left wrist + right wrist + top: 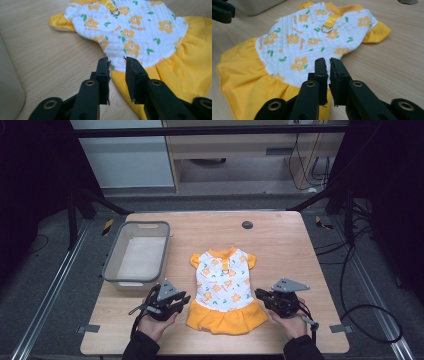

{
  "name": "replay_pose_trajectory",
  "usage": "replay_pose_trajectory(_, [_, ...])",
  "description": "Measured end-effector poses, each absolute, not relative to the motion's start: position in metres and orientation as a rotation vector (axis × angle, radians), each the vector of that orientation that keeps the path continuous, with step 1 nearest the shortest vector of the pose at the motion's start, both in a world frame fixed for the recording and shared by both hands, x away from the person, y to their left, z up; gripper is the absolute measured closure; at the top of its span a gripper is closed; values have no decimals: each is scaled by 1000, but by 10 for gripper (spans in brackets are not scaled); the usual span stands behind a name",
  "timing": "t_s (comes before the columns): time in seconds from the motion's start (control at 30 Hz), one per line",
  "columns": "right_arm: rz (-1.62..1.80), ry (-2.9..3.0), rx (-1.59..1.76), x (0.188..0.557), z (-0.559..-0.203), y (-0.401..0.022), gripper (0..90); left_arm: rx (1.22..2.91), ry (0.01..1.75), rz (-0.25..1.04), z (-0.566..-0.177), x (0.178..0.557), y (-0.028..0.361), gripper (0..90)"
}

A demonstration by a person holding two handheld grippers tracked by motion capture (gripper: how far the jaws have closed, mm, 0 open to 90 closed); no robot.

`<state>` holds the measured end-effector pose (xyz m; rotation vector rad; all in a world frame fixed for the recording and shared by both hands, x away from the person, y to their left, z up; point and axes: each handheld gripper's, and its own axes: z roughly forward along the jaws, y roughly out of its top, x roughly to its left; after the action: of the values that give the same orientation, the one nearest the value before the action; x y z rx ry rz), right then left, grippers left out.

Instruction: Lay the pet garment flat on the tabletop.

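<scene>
Left gripper view: the dress [140,32] is cut off at 12 and 3 o'clock, and the basket [10,82] at 9 o'clock. Right gripper view: the dark disc [409,1] at 1 o'clock is cropped and unidentifiable.

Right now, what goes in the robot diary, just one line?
dress: flat on table | left claw: open, beside dress | right claw: shut, holds nothing | bin: empty

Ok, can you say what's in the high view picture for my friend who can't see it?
A small dress, white with orange flowers and a yellow skirt, lies flat on a wooden table. A person's hands hold the left gripper and the right gripper beside its waist, one each side. An empty grey basket sits to the left.
</scene>
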<state>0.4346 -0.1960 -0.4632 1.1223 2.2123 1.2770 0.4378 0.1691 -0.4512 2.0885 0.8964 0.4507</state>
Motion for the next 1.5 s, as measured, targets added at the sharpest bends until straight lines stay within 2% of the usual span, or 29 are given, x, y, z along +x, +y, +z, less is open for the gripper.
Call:
replay_pose_trajectory(0.17, [1278, 2216, 1139, 460, -465, -181, 897, 2099, 898, 498, -451, 464, 146, 818])
replay_pose_trajectory(0.43, [1170, 2267, 1167, 488, -488, -156, 892, 2163, 928, 461, -483, 492, 118, 814])
replay_pose_trajectory(0.63, [1059, 2309, 1173, 490, -502, -152, 884, 2224, 933, 467, -494, 489, 121, 816])
replay_pose_trajectory(0.87, [1055, 2287, 1184, 493, -504, -153, 871, 2209, 943, 450, -495, 487, 122, 813])
replay_pose_trajectory(1.2, [1197, 2189, 1162, 477, -478, -172, 797, 2104, 875, 442, -465, 462, 145, 713])
replay_pose_trajectory(1.5, [1251, 2057, 1204, 450, -465, -212, 587, 2009, 939, 450, -461, 443, 184, 524])
